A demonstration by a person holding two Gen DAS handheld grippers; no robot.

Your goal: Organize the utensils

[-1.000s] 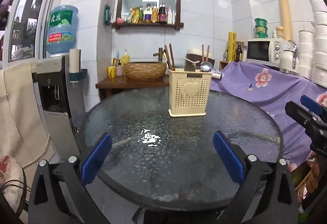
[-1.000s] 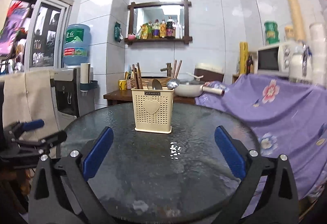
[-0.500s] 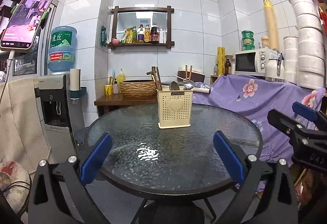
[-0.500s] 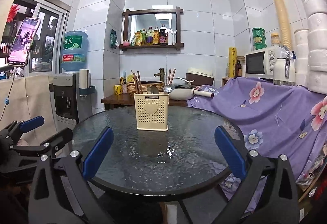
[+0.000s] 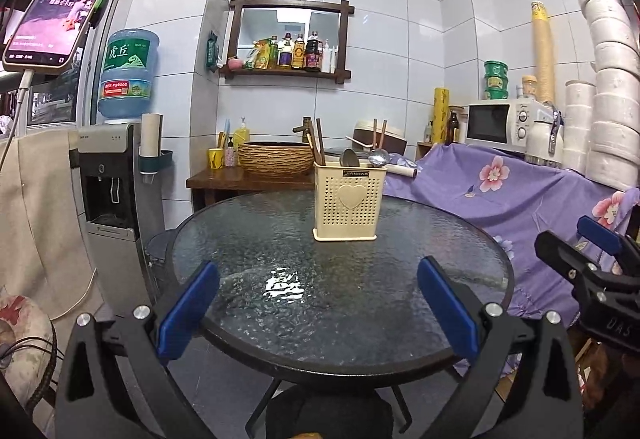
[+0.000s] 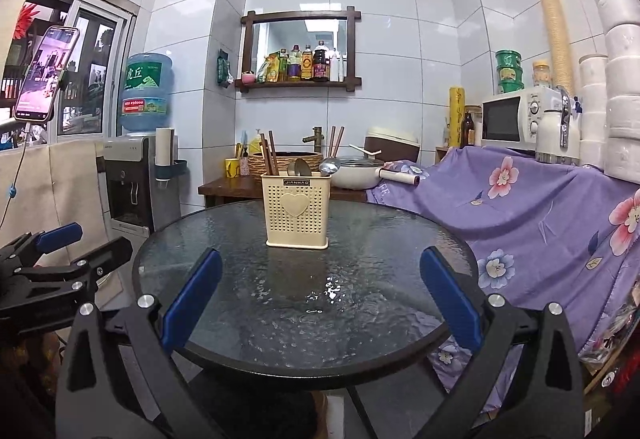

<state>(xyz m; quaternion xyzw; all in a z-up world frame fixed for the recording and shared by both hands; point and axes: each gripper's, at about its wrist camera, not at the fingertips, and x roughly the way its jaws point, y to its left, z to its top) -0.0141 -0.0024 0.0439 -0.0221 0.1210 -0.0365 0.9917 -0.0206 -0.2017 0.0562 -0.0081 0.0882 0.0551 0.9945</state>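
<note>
Both the left tongs [image 5: 318, 313] and right tongs [image 6: 319, 293] hang spread and empty, the cream utensil holder [image 6: 297, 210] ahead of them on the tabletop [image 6: 360, 303], holding what look like chopsticks [image 6: 269, 154].

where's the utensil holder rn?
The cream utensil holder stands upright on the far half of the round glass table, slightly right of centre in the left wrist view, in front of the woven basket.
</note>
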